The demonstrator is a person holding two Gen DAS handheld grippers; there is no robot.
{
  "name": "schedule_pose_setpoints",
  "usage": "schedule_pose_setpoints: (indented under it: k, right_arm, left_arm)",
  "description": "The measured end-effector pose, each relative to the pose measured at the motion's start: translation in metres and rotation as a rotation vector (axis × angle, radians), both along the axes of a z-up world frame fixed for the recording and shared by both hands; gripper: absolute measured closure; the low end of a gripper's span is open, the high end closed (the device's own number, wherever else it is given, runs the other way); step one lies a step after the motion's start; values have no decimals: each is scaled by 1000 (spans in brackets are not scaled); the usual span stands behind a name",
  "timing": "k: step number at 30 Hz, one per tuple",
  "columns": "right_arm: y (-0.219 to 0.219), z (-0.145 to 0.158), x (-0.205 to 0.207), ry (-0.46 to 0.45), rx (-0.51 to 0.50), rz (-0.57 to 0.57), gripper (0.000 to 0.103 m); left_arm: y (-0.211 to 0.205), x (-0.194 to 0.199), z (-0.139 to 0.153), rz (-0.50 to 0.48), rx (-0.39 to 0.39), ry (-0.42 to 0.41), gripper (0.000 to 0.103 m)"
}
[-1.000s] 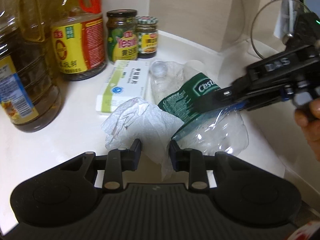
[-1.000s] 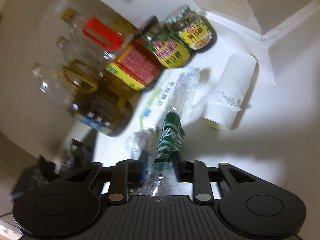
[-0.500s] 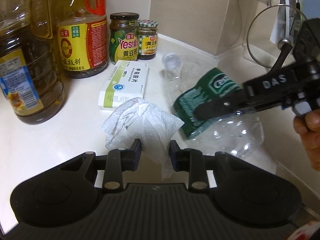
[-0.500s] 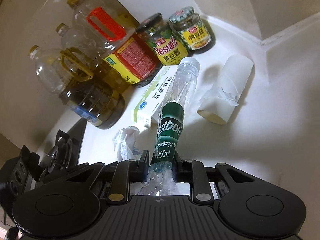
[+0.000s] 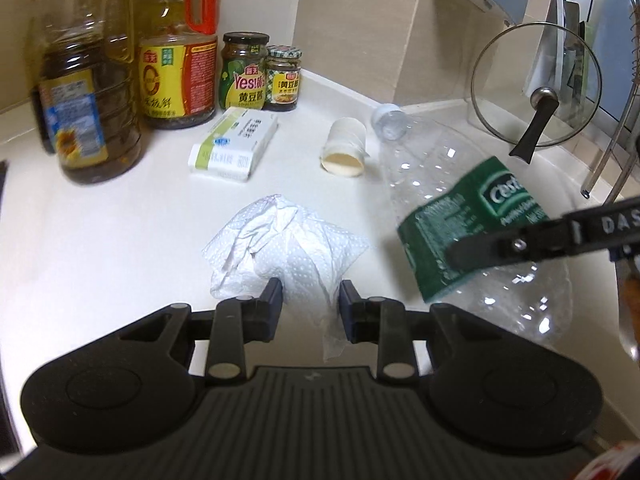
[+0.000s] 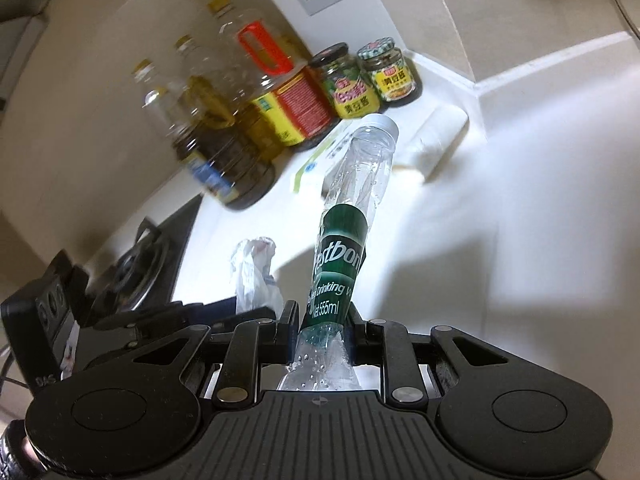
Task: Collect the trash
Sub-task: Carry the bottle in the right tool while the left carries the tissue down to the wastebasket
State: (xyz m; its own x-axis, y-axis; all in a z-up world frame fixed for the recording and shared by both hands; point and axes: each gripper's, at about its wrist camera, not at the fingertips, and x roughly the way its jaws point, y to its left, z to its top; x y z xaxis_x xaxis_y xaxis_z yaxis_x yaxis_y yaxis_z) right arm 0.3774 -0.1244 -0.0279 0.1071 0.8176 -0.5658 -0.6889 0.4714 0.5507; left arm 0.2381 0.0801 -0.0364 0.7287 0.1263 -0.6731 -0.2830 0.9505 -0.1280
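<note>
A crumpled white paper towel [image 5: 288, 236] hangs between the fingers of my left gripper [image 5: 311, 296], which is shut on it and holds it off the white counter [image 5: 100, 240]. My right gripper [image 6: 322, 320] is shut on a crushed clear plastic bottle [image 6: 344, 256] with a green label, its white cap pointing away from me. In the left wrist view that bottle [image 5: 460, 208] floats at the right, with one of the right gripper's fingers [image 5: 520, 246] across its label. The towel [image 6: 254, 272] also shows at the left of the right wrist view.
Two big oil bottles [image 5: 84, 92] [image 5: 176, 64], two sauce jars [image 5: 244, 72] [image 5: 284, 80] and a white-green box [image 5: 236, 144] stand along the back wall. A nearly spent paper roll [image 5: 346, 146] lies by the corner. A glass pot lid [image 5: 536, 84] leans at right; a stove burner [image 6: 132, 272] is at left.
Both grippers have drawn back from the back wall and risen a little, carrying the towel and the bottle. The paper roll, earlier hidden behind the bottle in the left view, now shows.
</note>
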Motion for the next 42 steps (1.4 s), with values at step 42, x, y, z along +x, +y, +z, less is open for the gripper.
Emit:
schedule_pose_setpoints:
  k: [42]
  right_arm:
    - [-98,-124,-161,30,-464,163,80]
  left_arm:
    - [-133,-113,-102,-62,-211,307,76]
